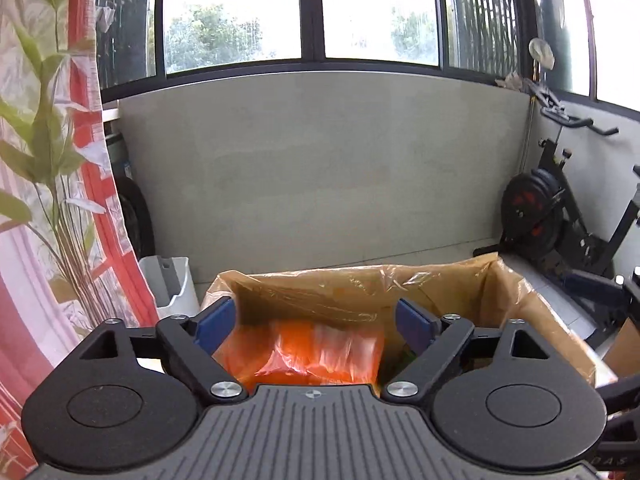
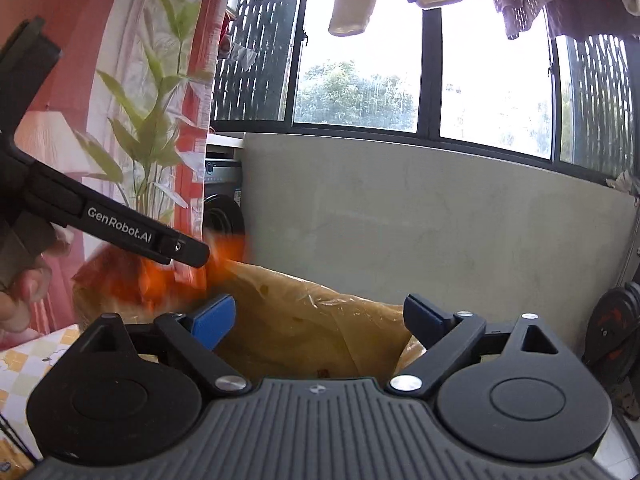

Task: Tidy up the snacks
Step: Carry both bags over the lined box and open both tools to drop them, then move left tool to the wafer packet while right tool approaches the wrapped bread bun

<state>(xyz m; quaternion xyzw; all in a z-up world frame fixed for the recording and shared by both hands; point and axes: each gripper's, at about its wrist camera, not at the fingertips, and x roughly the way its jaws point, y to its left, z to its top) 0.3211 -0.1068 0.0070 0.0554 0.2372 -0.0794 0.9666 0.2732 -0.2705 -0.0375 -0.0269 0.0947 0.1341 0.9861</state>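
Orange snack pack (image 1: 304, 356) between open tongs (image 1: 316, 320)

"GenRobot.AI" in white letters on the black side bar of the left gripper (image 2: 120, 228), seen in the right wrist view, upper left of the box (image 2: 312, 320). Faint letters "D A S" on a black part (image 1: 618, 461) at the lower right corner of the left wrist view, right of the box (image 1: 532, 308); rest cut off. Small round emblem (image 1: 310, 394) on the grey ribbed plate below the box, too small to read. Same emblem (image 2: 316, 389) in the right wrist view. No other legible text.
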